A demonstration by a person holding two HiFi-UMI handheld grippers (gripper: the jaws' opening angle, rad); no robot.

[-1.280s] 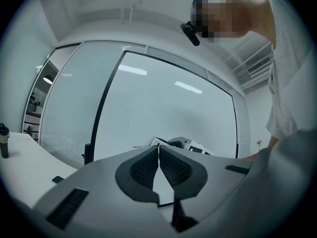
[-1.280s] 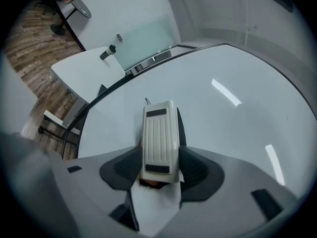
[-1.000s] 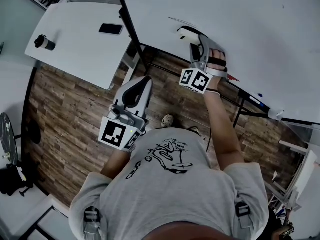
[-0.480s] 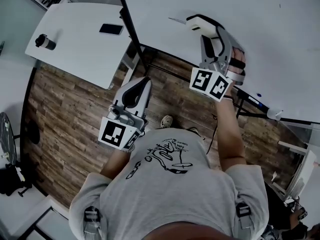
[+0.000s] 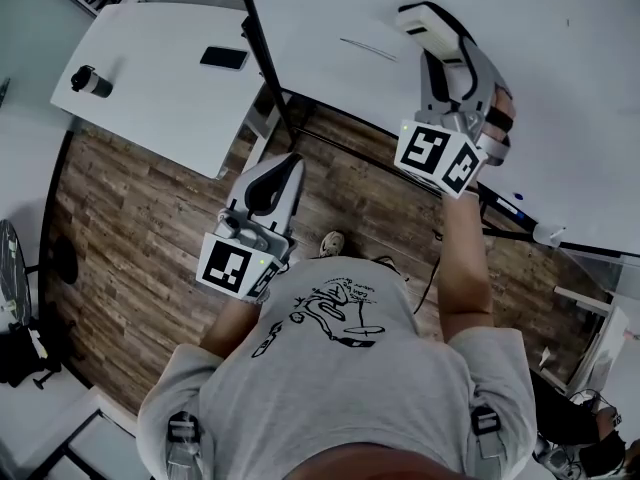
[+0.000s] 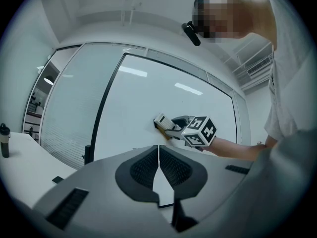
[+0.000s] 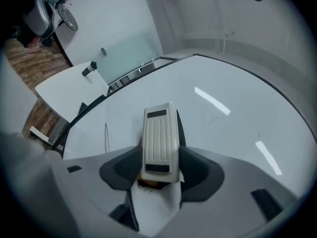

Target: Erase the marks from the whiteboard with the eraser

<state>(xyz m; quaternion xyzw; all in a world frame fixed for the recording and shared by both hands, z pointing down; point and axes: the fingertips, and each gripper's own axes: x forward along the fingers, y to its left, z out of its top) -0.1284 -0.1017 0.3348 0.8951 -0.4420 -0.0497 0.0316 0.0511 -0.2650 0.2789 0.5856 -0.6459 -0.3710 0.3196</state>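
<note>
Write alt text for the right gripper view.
The right hand-held gripper clamps a cream ribbed plastic eraser on the white whiteboard. A thin dark pen line sits to the eraser's left; beyond the board, a white table holds a dark bottle.

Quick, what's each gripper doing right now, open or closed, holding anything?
Left gripper: closed, holding nothing.
Right gripper: closed on the eraser.

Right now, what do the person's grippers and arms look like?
The left gripper and right gripper have pale grey moulded bodies with dark textured pads. Each carries a white cube with black square markers. The person wears a grey short-sleeved T-shirt with a black drawing on it.
</note>
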